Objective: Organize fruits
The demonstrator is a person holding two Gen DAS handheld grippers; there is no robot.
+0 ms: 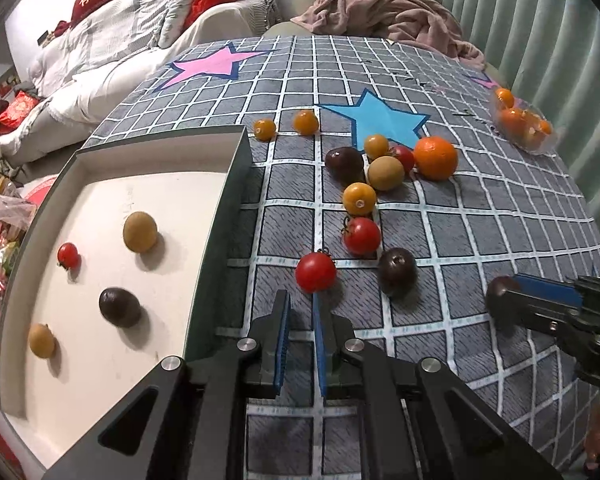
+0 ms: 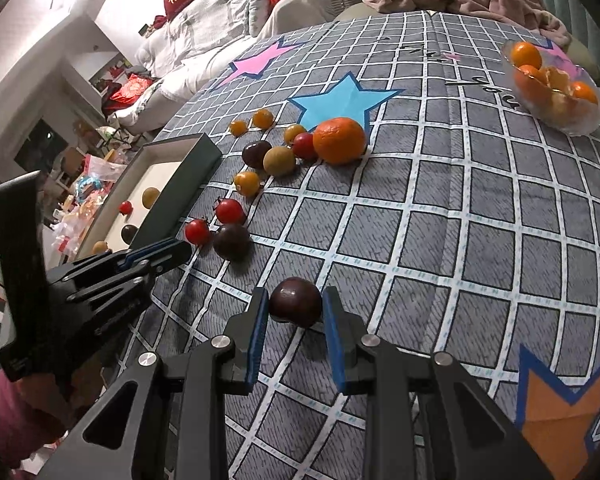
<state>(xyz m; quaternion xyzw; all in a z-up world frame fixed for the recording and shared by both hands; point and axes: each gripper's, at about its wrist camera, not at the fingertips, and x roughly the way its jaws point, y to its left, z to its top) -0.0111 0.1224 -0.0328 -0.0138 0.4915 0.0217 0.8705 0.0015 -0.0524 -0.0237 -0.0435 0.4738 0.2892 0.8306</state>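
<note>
At twelve o'clock from the right gripper [image 2: 296, 312], between its parted blue pads, a dark plum [image 2: 296, 306] sits on the checked cloth [image 2: 440, 240] (contact unclear). The left gripper [image 1: 300, 304], nearly closed and empty, has a red tomato [image 1: 315, 272] just ahead at twelve; the tray [image 1: 236, 184] lies at its ten.

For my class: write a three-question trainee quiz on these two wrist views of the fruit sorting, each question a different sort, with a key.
1. True or false: the right gripper has its jaws around a dark purple fruit.
2. How many fruits lie in the white tray?
3. Which fruit is nearest the left gripper: A) large orange, B) red tomato, C) a fruit in the glass bowl?

Key:
1. True; whether the jaws press on it cannot be told.
2. Four.
3. B.
</note>
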